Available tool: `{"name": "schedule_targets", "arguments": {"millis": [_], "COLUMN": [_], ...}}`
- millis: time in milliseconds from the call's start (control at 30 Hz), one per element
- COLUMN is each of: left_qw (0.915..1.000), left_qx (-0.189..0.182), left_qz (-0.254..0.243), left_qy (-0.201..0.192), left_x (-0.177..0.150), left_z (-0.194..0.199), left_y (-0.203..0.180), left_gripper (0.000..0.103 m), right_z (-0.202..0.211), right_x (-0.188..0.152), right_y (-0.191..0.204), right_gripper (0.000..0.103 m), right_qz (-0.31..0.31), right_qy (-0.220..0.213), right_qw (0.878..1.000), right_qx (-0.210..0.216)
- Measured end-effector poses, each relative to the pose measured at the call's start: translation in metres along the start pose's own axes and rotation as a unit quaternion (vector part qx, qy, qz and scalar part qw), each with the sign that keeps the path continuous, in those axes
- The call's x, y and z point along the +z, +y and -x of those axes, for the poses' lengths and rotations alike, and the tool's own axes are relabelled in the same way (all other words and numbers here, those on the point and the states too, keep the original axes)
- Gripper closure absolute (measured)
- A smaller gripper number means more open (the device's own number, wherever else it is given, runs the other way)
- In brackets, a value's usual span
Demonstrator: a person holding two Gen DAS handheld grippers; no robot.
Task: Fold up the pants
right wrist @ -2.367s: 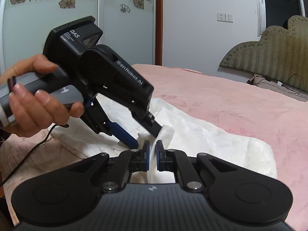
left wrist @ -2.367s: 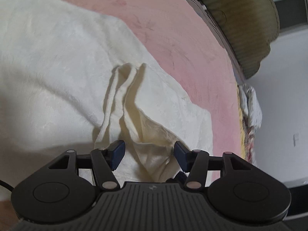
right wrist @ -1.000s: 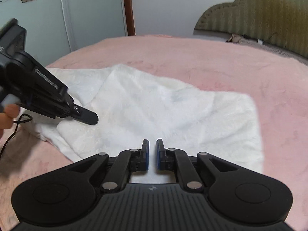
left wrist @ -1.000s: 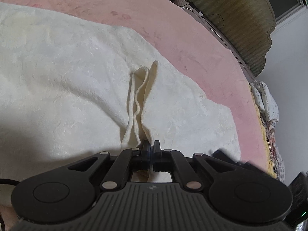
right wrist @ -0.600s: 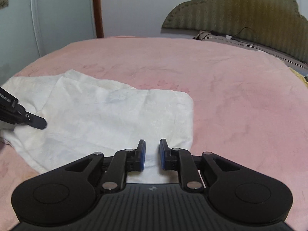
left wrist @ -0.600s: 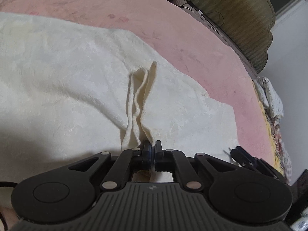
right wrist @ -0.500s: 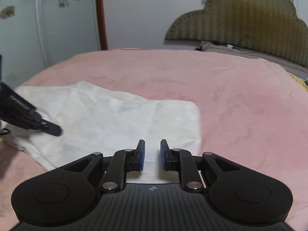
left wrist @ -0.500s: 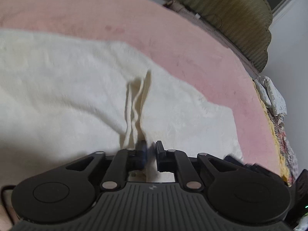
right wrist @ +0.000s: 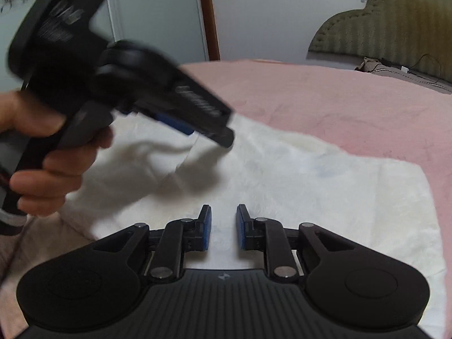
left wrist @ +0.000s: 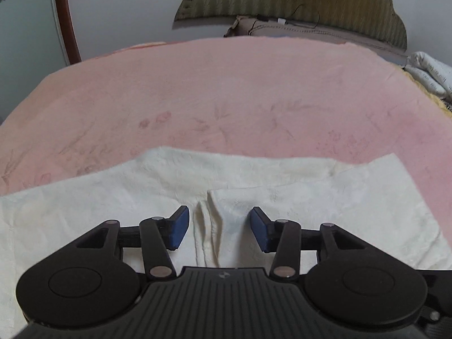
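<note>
Now both jaws open, gripping nothing. My left gripper point(left wrist: 217, 227) straddles ridge of pants point(left wrist: 310, 197); right gripper point(right wrist: 223, 227) over pants. Risk I see: pinching one layer, fold skews.

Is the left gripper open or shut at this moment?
Open. The left gripper has its blue pads spread wide, with a raised ridge of the white pants lying between them, touched by neither pad.

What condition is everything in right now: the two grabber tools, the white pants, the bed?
Left gripper: open, holding nothing, a raised crease of cloth between its fingers.
Right gripper: open, empty, above the cloth.
White pants: lying mostly flat on the bed, partly folded, slightly wrinkled.
Pink bedspread: spread smooth under the pants.
</note>
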State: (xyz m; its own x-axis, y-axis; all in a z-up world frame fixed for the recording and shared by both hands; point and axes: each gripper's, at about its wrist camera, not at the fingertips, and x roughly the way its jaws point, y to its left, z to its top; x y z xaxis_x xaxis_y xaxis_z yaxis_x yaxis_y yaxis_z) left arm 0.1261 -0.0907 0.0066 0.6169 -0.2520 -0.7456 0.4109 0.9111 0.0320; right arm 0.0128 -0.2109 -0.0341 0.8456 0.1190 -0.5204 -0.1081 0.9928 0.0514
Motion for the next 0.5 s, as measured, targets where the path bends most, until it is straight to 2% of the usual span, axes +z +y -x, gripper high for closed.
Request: {"name": "schedule_targets", "arguments": {"millis": [200, 333, 433, 467, 500], "left_qw": [0.9997, 0.9995, 0.9993, 0.9991, 0.9987], "left_qx": [0.016, 0.021, 0.025, 0.031, 0.039], "left_qz": [-0.014, -0.021, -0.020, -0.018, -0.015], "left_qy": [-0.010, -0.015, -0.017, -0.022, -0.030], "left_x": [-0.007, -0.007, -0.007, -0.007, -0.007], "left_z": [-0.006, -0.008, -0.008, -0.006, -0.002], "left_y": [-0.003, -0.005, -0.007, -0.007, -0.008], "left_gripper": [0.038, 0.035, 0.034, 0.034, 0.035], "right_z": [0.009, 0.019, 0.017, 0.015, 0.009], "right_x": [-0.002, 0.006, 0.016, 0.019, 0.021], "right_y": [-0.011, -0.023, -0.043, -0.051, -0.062], "right_gripper": [0.085, 0.084, 0.084, 0.081, 0.066], "right_qz": [-0.030, -0.043, -0.057, -0.066, -0.080], "right_qy": [-0.004, -0.035, -0.038, -0.036, -0.028], "right_qw": [0.999, 0.998, 0.997, 0.996, 0.994], "right_qx": [0.013, -0.012, -0.043, -0.054, -0.063]}}
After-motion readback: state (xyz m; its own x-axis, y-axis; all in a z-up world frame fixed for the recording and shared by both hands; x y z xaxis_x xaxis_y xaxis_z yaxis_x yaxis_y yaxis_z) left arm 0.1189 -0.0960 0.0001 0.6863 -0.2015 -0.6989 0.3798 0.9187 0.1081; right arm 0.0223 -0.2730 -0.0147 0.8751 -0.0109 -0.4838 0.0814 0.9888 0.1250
